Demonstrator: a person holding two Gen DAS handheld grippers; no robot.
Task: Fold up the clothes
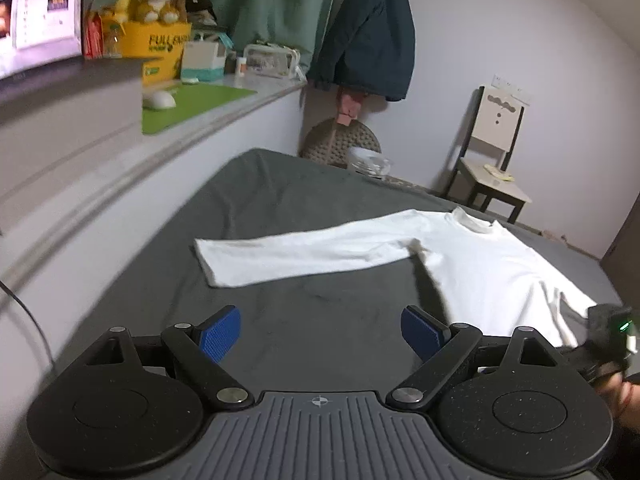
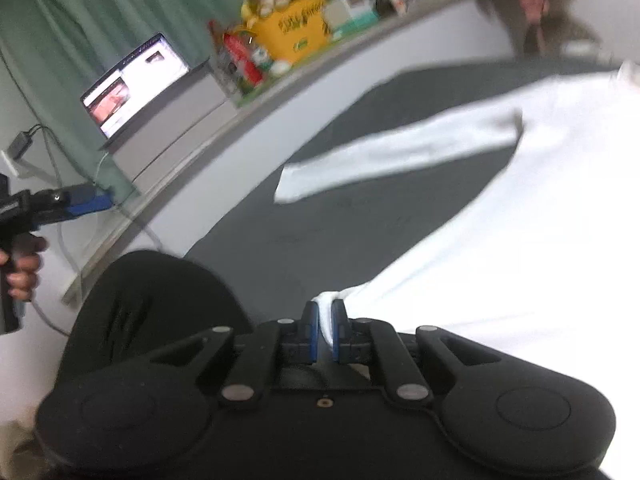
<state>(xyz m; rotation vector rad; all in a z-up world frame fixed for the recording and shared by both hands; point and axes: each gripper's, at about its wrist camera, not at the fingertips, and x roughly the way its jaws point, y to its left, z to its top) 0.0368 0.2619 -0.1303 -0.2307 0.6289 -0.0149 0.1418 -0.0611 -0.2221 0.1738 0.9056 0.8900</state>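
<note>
Cloth is the whole matter here: a white long-sleeved shirt (image 1: pixel 476 264) lies spread flat on the dark grey bed sheet (image 1: pixel 280 200), ahead and to the right of the left gripper (image 1: pixel 320 334), with one sleeve (image 1: pixel 288 256) stretched out straight in front of those fingers and its cuff a little to their left. The left gripper stands wide, its blue pads (image 1: pixel 220 334) well apart with nothing between them, hovering over bare sheet short of the sleeve. The right gripper (image 2: pixel 324 332) is pinched narrow on a small bunch of the shirt's near corner, the white fabric gathered up between its pads (image 2: pixel 310 332), and the body of the garment spreads away ahead and to its right. Judging by how it drapes and puckers at the pinch, the shirt is light, soft and limp: it should lift with no effort, but will sag and crumple wherever it is not supported, and a one-corner hold will likely drag the rest askew. It looks neither slippery nor fragile, though the sheet beneath may catch it slightly. For a clean fold the sensible holds seem to be edges and corners, meaning hem, shoulder or cuff, taken as a shallow pinch of a single layer; the free left gripper could well take the cuff or the sleeve near the shoulder. Both views are motion-blurred, so finer creases cannot be read.
</note>
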